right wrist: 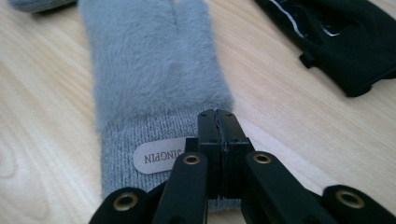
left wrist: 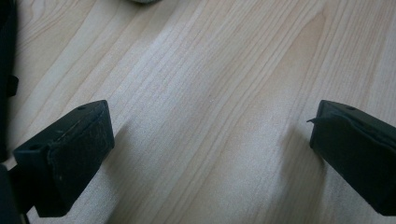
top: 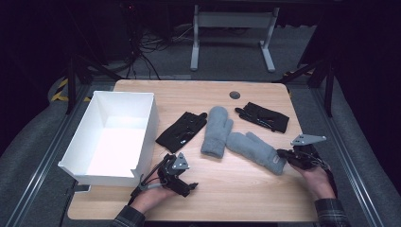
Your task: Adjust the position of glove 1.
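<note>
1. Grey fluffy mitten (right wrist: 154, 79) lies on the wooden table (top: 227, 189), right of the white box (top: 108, 137), its cuff toward the right tool (right wrist: 218, 122).
2. Right tool's jaws are pressed together at that cuff; whether they pinch the knit I cannot tell.
3. Left tool (left wrist: 210, 144), just beside the box, stands wide over bare wood.
4. Second grey mitten (top: 216, 132) touches the first; two black gloves (top: 182, 130) (top: 263, 117) flank them.

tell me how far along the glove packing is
Nothing looks packed: the white box holds no gloves. In hand: the right claw is shut at the cuff of one grey mitten. Left: the other grey mitten and both black gloves. The left claw is open.
</note>
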{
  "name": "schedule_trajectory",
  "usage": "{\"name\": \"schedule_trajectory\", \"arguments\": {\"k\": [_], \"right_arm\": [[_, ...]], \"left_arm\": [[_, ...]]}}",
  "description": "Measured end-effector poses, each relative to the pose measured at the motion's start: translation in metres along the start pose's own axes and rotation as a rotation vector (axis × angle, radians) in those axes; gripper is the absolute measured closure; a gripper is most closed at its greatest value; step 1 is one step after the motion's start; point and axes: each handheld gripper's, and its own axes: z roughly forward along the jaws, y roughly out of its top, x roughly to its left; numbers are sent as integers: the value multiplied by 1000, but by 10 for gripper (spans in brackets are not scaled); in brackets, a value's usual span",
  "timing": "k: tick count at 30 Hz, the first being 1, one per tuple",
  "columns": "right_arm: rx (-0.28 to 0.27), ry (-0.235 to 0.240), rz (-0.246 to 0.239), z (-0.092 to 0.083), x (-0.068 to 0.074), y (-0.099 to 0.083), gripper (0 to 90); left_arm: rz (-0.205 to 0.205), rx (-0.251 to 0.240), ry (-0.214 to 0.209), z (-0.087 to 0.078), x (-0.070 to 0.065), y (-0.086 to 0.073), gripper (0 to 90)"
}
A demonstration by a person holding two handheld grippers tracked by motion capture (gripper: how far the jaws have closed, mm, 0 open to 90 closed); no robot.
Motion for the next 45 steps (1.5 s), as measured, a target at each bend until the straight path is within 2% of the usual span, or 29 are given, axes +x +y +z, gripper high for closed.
{"name": "schedule_trajectory", "arguments": {"k": [7, 22, 28, 41, 45], "right_arm": [[3, 52, -32, -4, 20, -1, 900], [5, 196, -128, 3, 61, 5, 900], [2, 262, -178, 9, 80, 11, 900], [1, 369, -241, 27, 111, 26, 900], [1, 387, -256, 31, 117, 30, 900]], "left_arm": [[-1, 1, 0, 0, 0, 0, 2], [-1, 1, 1, 0, 0, 0, 2], [-1, 1, 1, 0, 0, 0, 2], [-1, -1, 0, 0, 0, 0, 2], [-1, 0, 0, 0, 0, 0, 2]]}}
